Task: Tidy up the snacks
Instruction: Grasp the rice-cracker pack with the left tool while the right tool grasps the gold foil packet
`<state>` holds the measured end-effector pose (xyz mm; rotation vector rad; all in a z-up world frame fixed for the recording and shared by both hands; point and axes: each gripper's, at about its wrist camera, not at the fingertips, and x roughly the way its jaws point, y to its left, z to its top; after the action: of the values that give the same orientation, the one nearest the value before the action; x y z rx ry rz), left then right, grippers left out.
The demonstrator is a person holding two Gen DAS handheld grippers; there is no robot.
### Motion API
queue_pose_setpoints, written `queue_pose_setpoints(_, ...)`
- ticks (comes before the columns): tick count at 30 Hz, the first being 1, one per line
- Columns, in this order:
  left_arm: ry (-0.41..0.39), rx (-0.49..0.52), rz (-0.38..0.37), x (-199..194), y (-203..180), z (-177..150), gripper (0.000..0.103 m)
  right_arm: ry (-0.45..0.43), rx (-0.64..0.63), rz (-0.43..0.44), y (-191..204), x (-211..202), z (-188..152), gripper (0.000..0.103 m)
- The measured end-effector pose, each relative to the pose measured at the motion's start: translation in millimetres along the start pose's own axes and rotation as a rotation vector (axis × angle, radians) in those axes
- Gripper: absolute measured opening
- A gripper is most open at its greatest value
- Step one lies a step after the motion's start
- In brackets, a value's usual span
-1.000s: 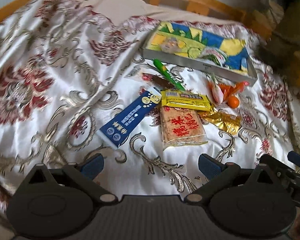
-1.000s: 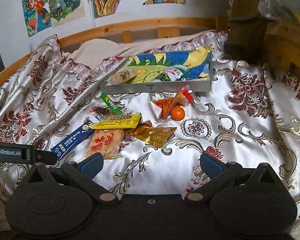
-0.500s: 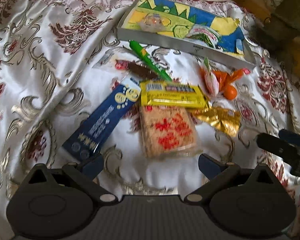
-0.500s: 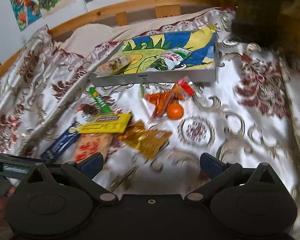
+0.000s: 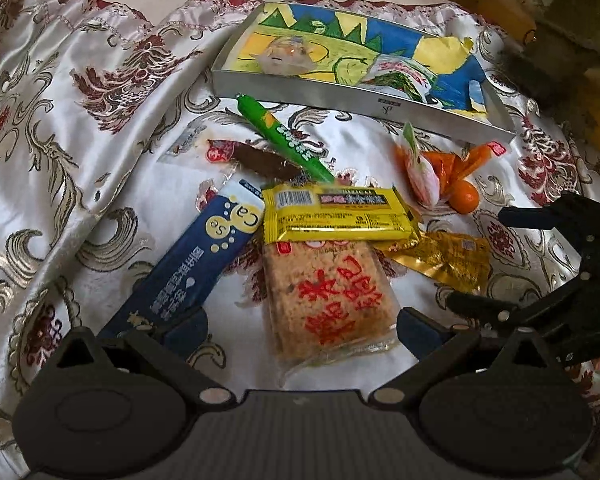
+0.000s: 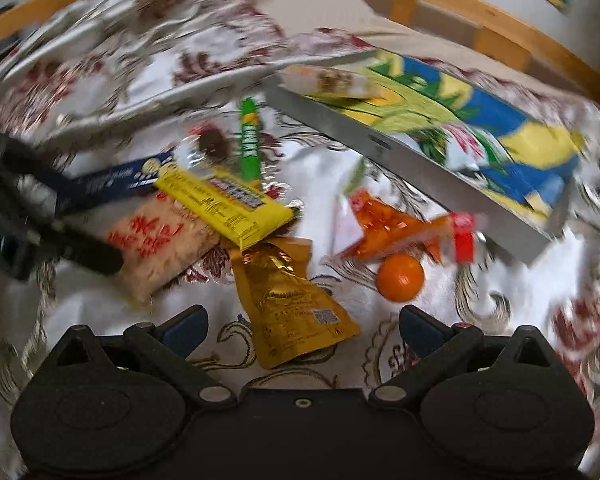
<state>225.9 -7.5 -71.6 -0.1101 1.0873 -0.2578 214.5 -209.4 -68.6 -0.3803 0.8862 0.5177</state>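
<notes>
Snacks lie in a loose pile on a satin floral bedspread (image 5: 60, 120). My left gripper (image 5: 300, 326) is open, its jaws either side of the near end of a rice-crisp pack with red writing (image 5: 328, 300). A yellow bar (image 5: 336, 212) overlaps its far end, with a blue Ca stick pack (image 5: 196, 264) to the left. My right gripper (image 6: 302, 326) is open just above a gold pouch (image 6: 292, 300), with a small orange (image 6: 400, 278) to its right. A shallow silver-walled box (image 5: 340, 98) with a colourful lining lies beyond and holds two snacks.
A green stick pack (image 5: 284, 142), a dark brown snack (image 5: 260, 162) and orange wrapped snacks (image 5: 448, 166) lie between the pile and the box. The wooden bed rail (image 6: 440, 0) runs behind. The right gripper's body (image 5: 572, 280) shows at the left wrist view's right edge.
Both grippers have moved forward and down toward the pile. The left now straddles the rice-crisp pack; the right has swung left over the gold pouch, its view blurred.
</notes>
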Motion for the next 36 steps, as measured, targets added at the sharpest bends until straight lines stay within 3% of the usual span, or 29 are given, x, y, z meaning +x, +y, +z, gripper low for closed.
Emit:
queue_pose_setpoints(6,0.020,-0.026,-0.054,19.6,-4.5,8.5,0.102,0.003,0.023,0.067,-8.7,18.3,2.9,0.088)
queue_pose_setpoints(9,0.026,-0.032,-0.080,26.0,-5.0,10.1,0.096,0.001,0.015,0.060,-5.6,24.3,3.5,0.082)
queue_pose_setpoints(16,0.018,-0.041,-0.079,35.2,-1.5,14.8,0.088,-0.010,0.033,0.057,-4.2,29.7,5.6,0.076)
queue_pose_setpoints(26,0.024,-0.024,-0.076,35.9,-3.4,15.5,0.079,0.020,0.029,0.055,8.0,30.4,8.6,0.050)
queue_pose_setpoints(36,0.078,-0.095,-0.109,14.7,-3.5,6.2,0.078,-0.001,0.002,-0.073,23.3,10.3,3.4,0.045)
